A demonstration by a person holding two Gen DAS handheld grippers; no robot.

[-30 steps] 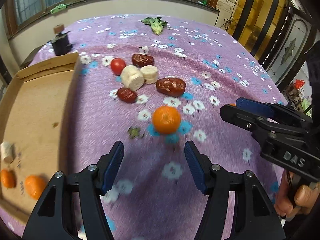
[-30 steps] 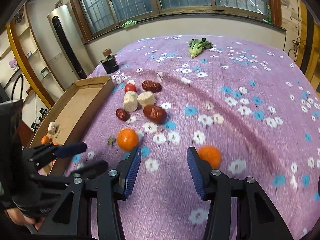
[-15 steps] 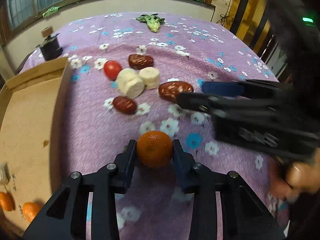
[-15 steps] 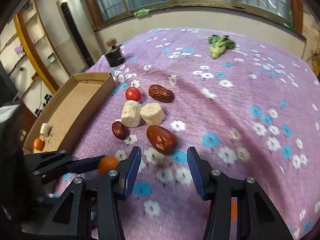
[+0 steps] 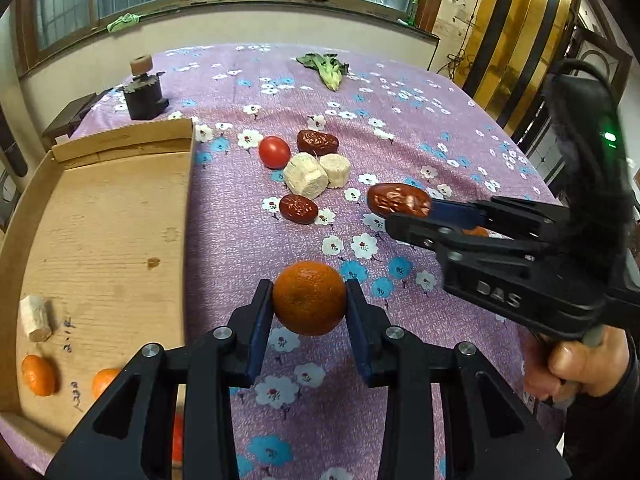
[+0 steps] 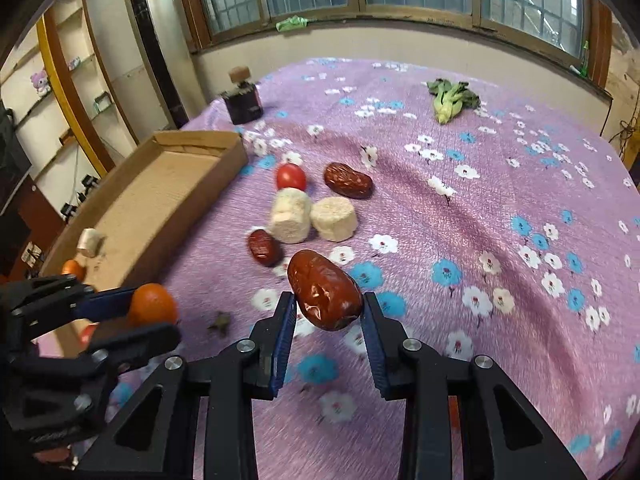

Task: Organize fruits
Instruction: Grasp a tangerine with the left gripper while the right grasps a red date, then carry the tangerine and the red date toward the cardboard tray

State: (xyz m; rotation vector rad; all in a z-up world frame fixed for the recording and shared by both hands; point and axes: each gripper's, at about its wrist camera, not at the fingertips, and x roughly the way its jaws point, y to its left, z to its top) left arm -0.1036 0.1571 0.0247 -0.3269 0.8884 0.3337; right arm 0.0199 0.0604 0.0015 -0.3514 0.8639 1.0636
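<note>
right gripper [image 5: 416, 216] fingers partly hide red date [image 5: 398, 199].

Black plastic left tool [image 5: 309, 300], blue pads, silver screws, right tool [image 6: 326, 304] embossed "DAS", bare-skinned hand [image 5: 576, 364]

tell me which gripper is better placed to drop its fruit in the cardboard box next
Left. The left gripper is shut on the orange right beside the cardboard box, whose near wall is just to its left. The right gripper, shut on the red date, sits farther from the box, with the left gripper between.
</note>
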